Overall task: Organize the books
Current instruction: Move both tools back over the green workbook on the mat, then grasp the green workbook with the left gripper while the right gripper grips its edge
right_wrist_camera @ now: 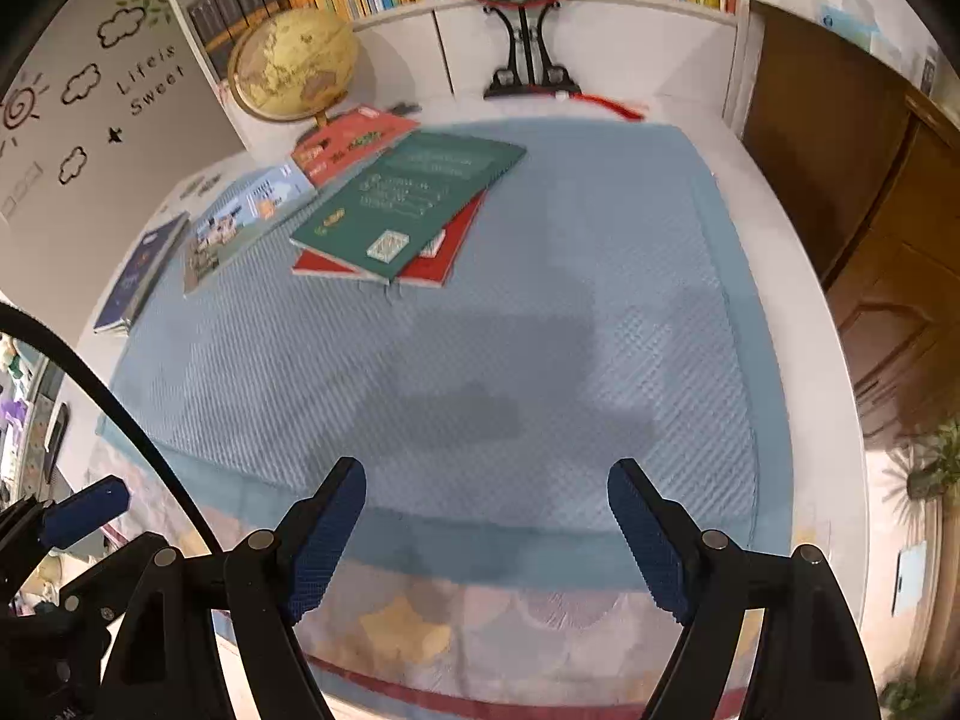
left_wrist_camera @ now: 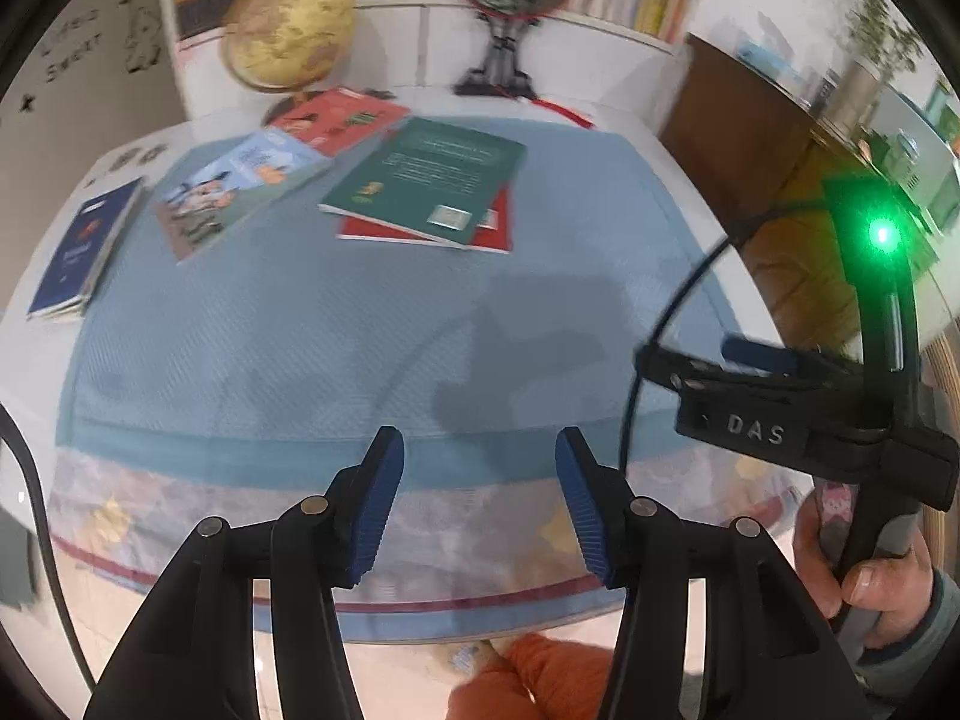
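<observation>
A green book (left_wrist_camera: 429,180) (right_wrist_camera: 408,204) lies on top of a red book (left_wrist_camera: 498,228) (right_wrist_camera: 441,261) at the far middle of the blue mat (left_wrist_camera: 372,336) (right_wrist_camera: 540,348). Left of them lie an orange-red book (left_wrist_camera: 339,117) (right_wrist_camera: 348,141), a light blue picture book (left_wrist_camera: 237,189) (right_wrist_camera: 240,222) and a dark blue book (left_wrist_camera: 84,246) (right_wrist_camera: 141,273). My left gripper (left_wrist_camera: 479,462) hangs open over the mat's near edge, nothing between its fingers. My right gripper (right_wrist_camera: 486,498) is open wider, also empty, and well short of the books.
A globe (left_wrist_camera: 288,36) (right_wrist_camera: 294,63) and a round red-flower ornament on a black stand (left_wrist_camera: 510,18) (right_wrist_camera: 519,0) stand at the back, before a white bookshelf (right_wrist_camera: 630,18) full of books. A brown wooden door (right_wrist_camera: 870,180) is at the right. A hand (left_wrist_camera: 888,594) holds the right gripper's handle.
</observation>
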Motion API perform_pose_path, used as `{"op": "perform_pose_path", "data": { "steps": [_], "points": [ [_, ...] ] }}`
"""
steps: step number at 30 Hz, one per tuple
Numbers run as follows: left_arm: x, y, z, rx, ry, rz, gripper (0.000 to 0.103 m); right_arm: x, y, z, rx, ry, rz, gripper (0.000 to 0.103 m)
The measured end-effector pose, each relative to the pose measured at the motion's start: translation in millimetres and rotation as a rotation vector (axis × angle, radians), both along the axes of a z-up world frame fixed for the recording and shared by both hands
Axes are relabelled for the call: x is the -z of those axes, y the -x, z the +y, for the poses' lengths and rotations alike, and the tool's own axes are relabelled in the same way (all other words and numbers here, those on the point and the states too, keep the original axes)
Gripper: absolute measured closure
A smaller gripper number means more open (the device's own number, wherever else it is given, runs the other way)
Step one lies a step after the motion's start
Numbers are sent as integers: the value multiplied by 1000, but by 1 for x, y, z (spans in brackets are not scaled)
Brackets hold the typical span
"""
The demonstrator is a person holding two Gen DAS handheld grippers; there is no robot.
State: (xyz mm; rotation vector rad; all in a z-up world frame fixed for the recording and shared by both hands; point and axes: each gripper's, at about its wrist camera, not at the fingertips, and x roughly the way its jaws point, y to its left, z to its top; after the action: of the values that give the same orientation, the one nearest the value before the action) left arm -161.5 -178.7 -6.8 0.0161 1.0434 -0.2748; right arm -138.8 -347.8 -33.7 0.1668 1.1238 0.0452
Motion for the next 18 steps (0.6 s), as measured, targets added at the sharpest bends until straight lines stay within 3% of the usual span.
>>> {"op": "perform_pose_path", "data": {
  "steps": [4, 5, 12, 18],
  "points": [
    [3, 3, 31, -28, -23, -40, 53, 32, -7, 17, -37, 29, 158, 21],
    [4, 1, 37, -33, -27, -43, 53, 35, -5, 20, -42, 26, 151, 25],
    [3, -38, 66, -67, 47, -33, 53, 23, -12, 27, -47, 18, 103, 25],
    [0, -101, 81, -113, 89, -51, 53, 14, -65, 30, -82, 8, 50, 25]
  ]
}}
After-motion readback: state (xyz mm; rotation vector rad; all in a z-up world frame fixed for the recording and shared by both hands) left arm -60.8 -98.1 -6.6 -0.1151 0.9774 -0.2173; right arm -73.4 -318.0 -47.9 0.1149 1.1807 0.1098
